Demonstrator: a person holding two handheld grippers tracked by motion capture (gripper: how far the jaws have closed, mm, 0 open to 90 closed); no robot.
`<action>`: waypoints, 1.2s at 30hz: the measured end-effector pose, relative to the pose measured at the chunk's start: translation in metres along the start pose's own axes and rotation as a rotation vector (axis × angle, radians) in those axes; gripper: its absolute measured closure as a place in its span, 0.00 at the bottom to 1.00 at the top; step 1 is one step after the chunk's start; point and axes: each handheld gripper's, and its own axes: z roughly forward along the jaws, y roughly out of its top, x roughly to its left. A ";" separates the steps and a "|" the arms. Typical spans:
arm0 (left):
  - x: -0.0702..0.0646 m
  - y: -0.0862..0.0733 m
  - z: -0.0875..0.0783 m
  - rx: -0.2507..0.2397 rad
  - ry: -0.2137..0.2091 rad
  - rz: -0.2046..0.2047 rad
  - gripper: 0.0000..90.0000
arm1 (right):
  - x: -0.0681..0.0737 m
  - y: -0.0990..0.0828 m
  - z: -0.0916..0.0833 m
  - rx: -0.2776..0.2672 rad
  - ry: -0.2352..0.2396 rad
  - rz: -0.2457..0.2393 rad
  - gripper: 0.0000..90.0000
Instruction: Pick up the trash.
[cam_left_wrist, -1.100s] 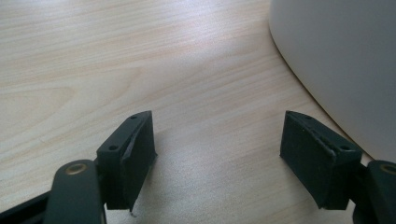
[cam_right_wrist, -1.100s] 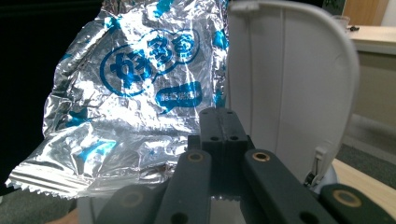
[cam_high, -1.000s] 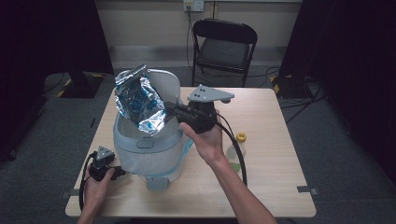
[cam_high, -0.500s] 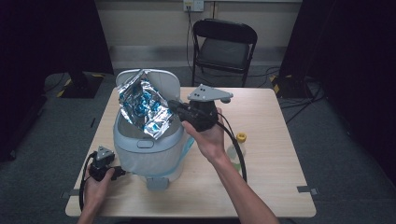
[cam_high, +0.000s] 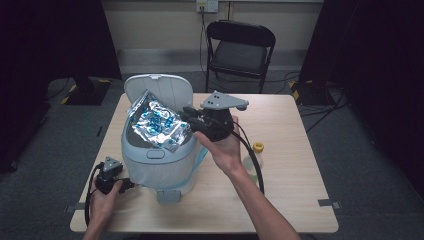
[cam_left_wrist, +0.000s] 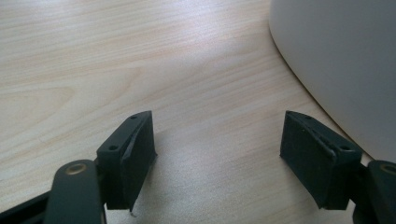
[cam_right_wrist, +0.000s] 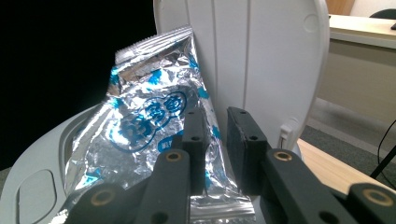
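A crinkled silver foil bag with blue print (cam_high: 156, 125) (cam_right_wrist: 144, 121) lies tilted across the mouth of a pale grey pedal bin (cam_high: 155, 160), leaning toward its raised lid (cam_high: 160, 87) (cam_right_wrist: 261, 56). My right gripper (cam_high: 186, 116) (cam_right_wrist: 217, 126) is at the bag's right edge. Its jaws have just been opening and now stand slightly apart, with the bag's edge at the gap but no pad pressing on it. My left gripper (cam_high: 126, 185) (cam_left_wrist: 217, 140) rests on the table at the bin's front left, open and with nothing between its fingers; the bin's wall (cam_left_wrist: 345, 60) is beside it.
A small bottle with a yellow cap (cam_high: 256, 155) stands on the wooden table (cam_high: 300, 130) right of the bin, by my right forearm. A black folding chair (cam_high: 240, 45) stands behind the table. The bin's pedal sticks out at the front.
The bag has come down from upright above the bin to lying across its mouth. The right gripper's jaws have parted a little. The left hand has not moved.
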 end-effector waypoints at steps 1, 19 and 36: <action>0.000 0.000 0.000 0.000 -0.001 0.000 0.29 | 0.000 -0.001 -0.001 0.001 0.004 0.000 0.87; 0.000 0.000 0.000 0.000 -0.001 0.000 0.28 | -0.001 -0.007 0.032 0.162 0.093 0.024 0.97; 0.000 0.000 0.000 0.000 -0.001 0.000 0.28 | -0.002 -0.009 0.005 0.076 0.089 0.035 0.89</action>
